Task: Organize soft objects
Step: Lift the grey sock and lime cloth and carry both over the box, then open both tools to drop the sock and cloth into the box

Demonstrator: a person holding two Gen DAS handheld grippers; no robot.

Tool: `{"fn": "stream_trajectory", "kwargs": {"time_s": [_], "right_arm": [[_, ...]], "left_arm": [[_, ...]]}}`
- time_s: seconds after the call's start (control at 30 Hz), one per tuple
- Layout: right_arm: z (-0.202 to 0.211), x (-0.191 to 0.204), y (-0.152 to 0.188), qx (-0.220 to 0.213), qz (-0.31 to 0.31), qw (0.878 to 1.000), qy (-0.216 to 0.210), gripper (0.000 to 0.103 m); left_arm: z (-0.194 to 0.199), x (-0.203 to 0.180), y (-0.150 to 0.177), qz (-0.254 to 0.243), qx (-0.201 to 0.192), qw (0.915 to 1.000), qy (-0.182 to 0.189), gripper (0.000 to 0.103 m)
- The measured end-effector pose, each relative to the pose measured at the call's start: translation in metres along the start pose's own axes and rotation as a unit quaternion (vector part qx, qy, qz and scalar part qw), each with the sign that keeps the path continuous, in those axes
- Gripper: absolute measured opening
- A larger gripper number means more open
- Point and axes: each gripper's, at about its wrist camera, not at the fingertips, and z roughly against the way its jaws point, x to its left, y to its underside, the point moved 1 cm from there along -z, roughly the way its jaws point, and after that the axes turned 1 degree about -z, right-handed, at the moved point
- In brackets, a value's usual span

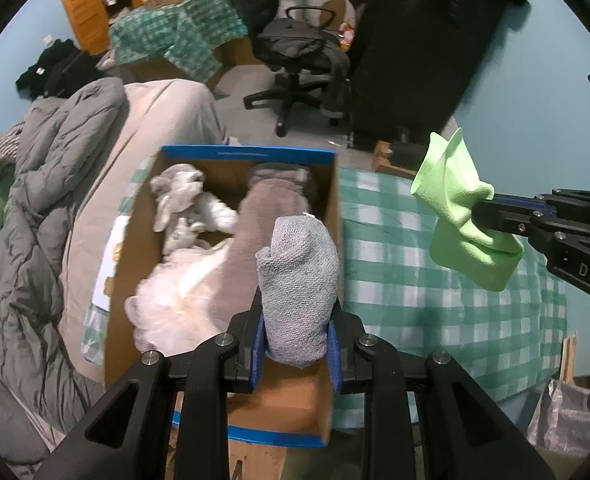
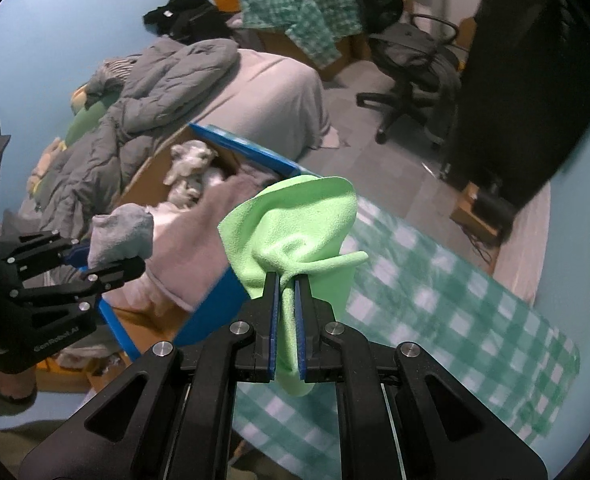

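Grey knit cloth [image 1: 299, 292] clamped in left gripper [image 1: 296, 312], over cardboard box [image 1: 251, 156] w/ blue rim. Green cloth [image 1: 461, 220] at 3 o'clock, pinched tight in right gripper [image 2: 286, 280], above checked sheet [image 1: 415, 280]; open floor at 12.
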Motion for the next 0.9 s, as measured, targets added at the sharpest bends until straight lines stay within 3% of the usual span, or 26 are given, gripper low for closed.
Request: {"fn": "stream_trajectory", "kwargs": {"time_s": [0.43,0.9], "right_arm": [[-0.044,0.053,-0.038,0.018,0.036,0.999,-0.035,0.006],[-0.095,0.081,-0.067,0.047,0.016,0.997,-0.052,0.006]], "left_arm": [[-0.008,0.064,-0.02,0.039,-0.009,0.9989,-0.023,0.025],[-0.061,0.099,-0.043,0.035,0.026,0.999,-0.004,0.029]]}}
